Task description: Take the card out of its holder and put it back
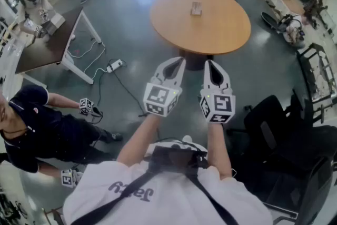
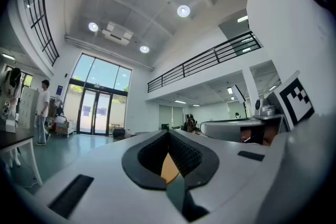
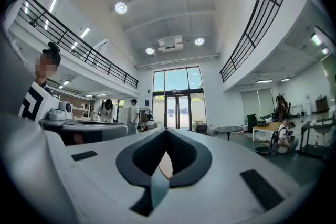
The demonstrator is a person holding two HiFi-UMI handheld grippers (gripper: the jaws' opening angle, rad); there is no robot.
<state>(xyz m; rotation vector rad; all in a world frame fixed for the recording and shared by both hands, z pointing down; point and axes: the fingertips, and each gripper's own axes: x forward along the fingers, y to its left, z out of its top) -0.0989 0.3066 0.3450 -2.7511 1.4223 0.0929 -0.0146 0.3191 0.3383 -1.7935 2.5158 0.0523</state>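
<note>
A small card holder (image 1: 196, 8) with a card in it stands near the far side of the round wooden table (image 1: 210, 34). Both grippers are held level in front of the person, short of the table's near edge and well apart from the holder. My left gripper (image 1: 180, 62) has its jaws shut, with nothing between them. My right gripper (image 1: 209, 64) is beside it, also shut and holding nothing. In the left gripper view the left gripper (image 2: 168, 134) has its tips touching, and a sliver of the orange table shows through the gap behind them. The right gripper (image 3: 166, 130) looks the same in its own view.
A dark desk (image 1: 47, 47) stands at the left, with a power strip (image 1: 115, 66) and cables on the floor beside it. Black chairs (image 1: 284, 134) crowd the right. A person in dark clothes (image 1: 31, 124) with marker cubes is at the lower left.
</note>
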